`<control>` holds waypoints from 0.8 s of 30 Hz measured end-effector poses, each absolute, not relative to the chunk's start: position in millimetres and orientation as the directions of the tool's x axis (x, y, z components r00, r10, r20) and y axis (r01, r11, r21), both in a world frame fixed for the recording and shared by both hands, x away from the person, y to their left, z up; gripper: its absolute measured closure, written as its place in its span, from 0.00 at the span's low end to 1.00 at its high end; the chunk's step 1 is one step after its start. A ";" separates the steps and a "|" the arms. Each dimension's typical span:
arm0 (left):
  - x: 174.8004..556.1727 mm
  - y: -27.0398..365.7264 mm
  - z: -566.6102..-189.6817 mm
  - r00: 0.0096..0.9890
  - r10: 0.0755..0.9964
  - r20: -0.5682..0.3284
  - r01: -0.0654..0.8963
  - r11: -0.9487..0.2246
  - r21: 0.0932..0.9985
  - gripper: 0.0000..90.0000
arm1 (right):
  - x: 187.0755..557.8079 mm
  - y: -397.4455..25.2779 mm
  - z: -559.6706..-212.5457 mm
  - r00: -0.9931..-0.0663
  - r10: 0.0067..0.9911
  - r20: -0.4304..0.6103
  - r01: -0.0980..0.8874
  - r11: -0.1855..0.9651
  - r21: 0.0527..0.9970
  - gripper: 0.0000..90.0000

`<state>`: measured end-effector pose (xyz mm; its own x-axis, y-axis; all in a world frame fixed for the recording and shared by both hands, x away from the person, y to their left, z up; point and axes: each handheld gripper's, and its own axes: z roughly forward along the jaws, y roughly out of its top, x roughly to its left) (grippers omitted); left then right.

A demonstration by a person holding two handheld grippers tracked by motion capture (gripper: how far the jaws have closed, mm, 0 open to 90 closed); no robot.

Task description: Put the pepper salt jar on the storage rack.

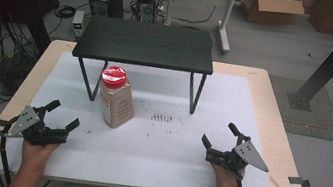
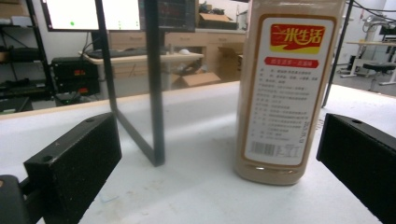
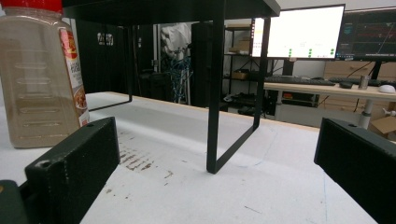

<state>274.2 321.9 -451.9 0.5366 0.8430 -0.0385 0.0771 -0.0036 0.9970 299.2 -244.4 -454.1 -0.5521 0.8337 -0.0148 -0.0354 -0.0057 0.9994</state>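
With both the left gripper (image 1: 66, 115) and right gripper (image 1: 218, 134) spread apart and empty, the left should square up on the jar (image 1: 116, 96) at frame centre-left, gripping mid-body.

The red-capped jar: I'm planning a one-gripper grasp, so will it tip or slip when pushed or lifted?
The jar stands tall on a narrow base, so a high push would probably tip it. It looks filled nearly to the cap, so likely heavy. Its smooth plastic and glossy label may slip; the ribbed sides could help.
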 end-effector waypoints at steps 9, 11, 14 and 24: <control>274.5 314.1 -436.8 0.568 0.821 -0.055 0.053 0.030 0.998 0.00 | 299.1 -244.7 -454.2 -0.554 0.832 -0.013 -0.037 -0.009 0.999 0.00; 275.2 313.6 -433.6 0.569 0.820 -0.058 0.051 0.035 0.998 0.00 | 299.1 -244.6 -454.2 -0.554 0.832 -0.013 -0.036 -0.008 0.999 0.00; 275.8 312.8 -430.4 0.572 0.818 -0.060 0.049 0.039 0.998 0.00 | 299.0 -244.7 -454.2 -0.554 0.832 -0.013 -0.037 -0.009 0.999 0.00; 283.2 301.8 -419.3 0.592 0.803 -0.068 0.058 0.042 0.997 0.00 | 299.0 -244.6 -454.2 -0.555 0.832 -0.014 -0.037 -0.008 0.999 0.00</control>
